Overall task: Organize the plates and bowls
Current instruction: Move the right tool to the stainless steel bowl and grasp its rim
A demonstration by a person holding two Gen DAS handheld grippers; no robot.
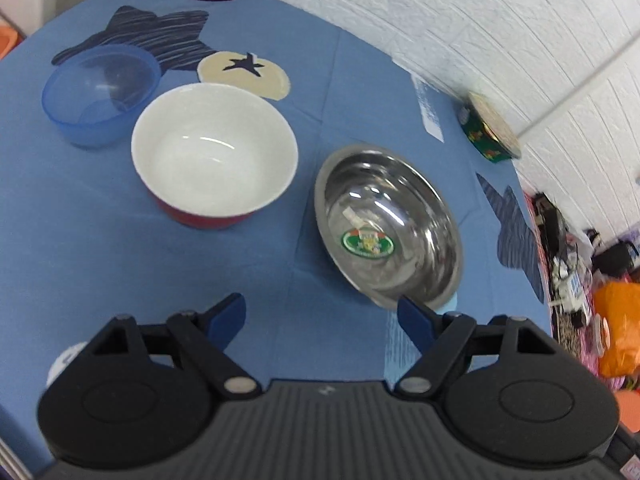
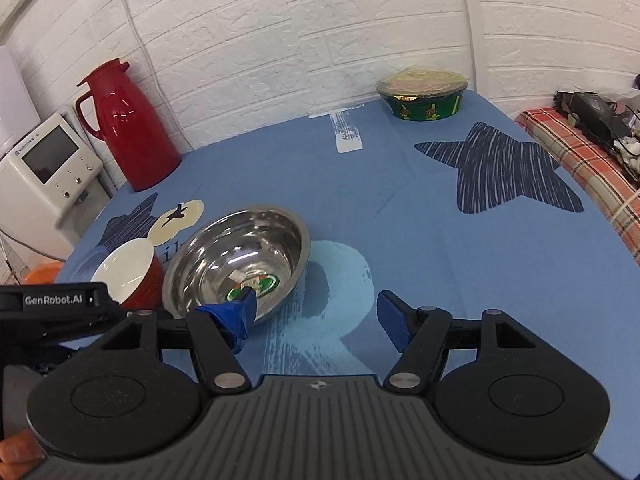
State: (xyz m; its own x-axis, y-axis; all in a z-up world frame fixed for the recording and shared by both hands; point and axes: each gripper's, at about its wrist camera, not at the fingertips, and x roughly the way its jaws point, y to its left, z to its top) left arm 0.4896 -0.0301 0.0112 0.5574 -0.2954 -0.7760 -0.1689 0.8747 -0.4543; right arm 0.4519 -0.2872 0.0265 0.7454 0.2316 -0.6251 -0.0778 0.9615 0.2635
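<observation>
When organizing on the wide table (image 2: 400, 200) under its blue cloth with dark stars, start from the biggest piece: the round, shiny stainless steel bowl (image 1: 388, 228) with a green sticker inside, at the near middle of the cloth. Probably light, stiff and hard to break, but smooth and slippery; looks tilted in both views, though impossible to say whether fully resting. Best taken at the thin rim, one finger inside and one outside, pinching firmly. Next, to its left and close by, the white ceramic bowl (image 1: 214, 152) with red outer wall, upright: surely heavier, glazed and fragile, so to be gripped at the rim as well, lifted slowly and set down without a knock. Behind that, almost touching it, the small translucent blue plastic bowl (image 1: 100, 92): very light, a little flexible, easy to squeeze out of shape, so only a gentle pinch on the rim. Probably sensible to nest small into large. Last, the tools: left gripper (image 1: 320, 306) spread wide and holding nothing, right finger near the steel rim; right gripper (image 2: 316, 300) also spread wide and empty, left finger in front of the same rim, contact not possible to confirm.
</observation>
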